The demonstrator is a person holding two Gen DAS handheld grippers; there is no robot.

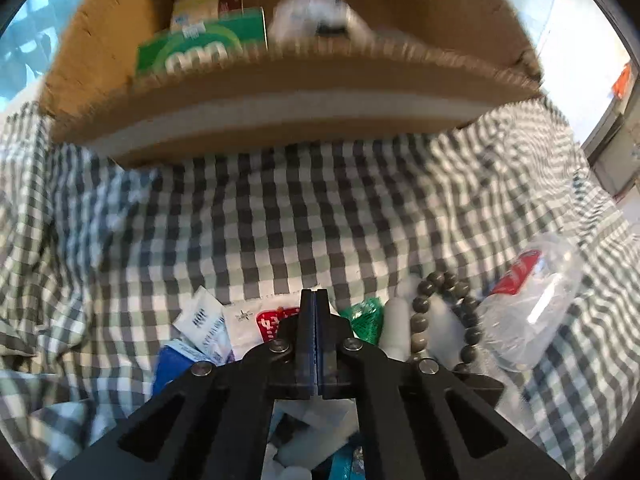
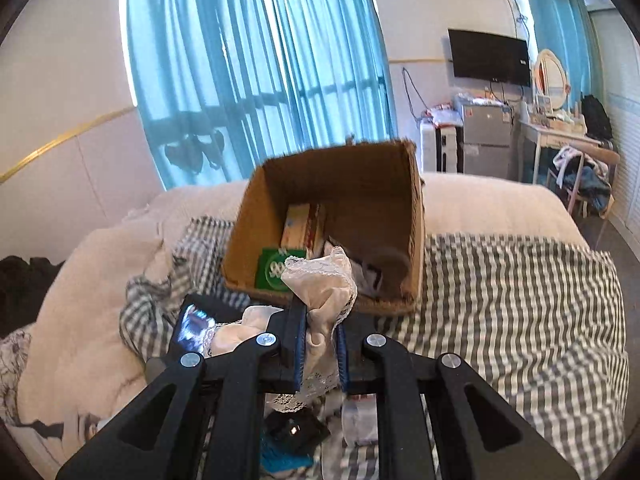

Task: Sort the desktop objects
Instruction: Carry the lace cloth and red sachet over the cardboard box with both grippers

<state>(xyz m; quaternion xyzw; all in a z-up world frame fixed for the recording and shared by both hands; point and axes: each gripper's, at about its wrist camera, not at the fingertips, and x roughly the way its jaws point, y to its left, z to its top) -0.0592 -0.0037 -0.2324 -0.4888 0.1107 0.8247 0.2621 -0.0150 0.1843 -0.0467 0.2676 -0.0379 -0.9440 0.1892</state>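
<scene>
A cardboard box (image 1: 280, 92) stands on the checked cloth ahead; it also shows in the right wrist view (image 2: 372, 184). Inside lie a green carton (image 1: 200, 48), a beige box (image 1: 196, 10) and a white bundle (image 1: 316, 16). My left gripper (image 1: 315, 304) is shut and empty above a pile: white sachets (image 1: 204, 324), a red packet (image 1: 276, 324), a green wrapper (image 1: 366, 318), a bead bracelet (image 1: 436, 312) and a clear plastic bottle (image 1: 532, 304). My right gripper (image 2: 320, 320) is shut on a white lace cloth (image 2: 324, 280), held up in front of the box.
The checked cloth (image 2: 520, 300) covers a bed with a white blanket (image 2: 80, 280). A lit phone screen (image 2: 196, 326) sits left of the right gripper. Small items (image 2: 296, 432) lie under it. Blue curtains (image 2: 248, 80), a TV and a dressing table stand behind.
</scene>
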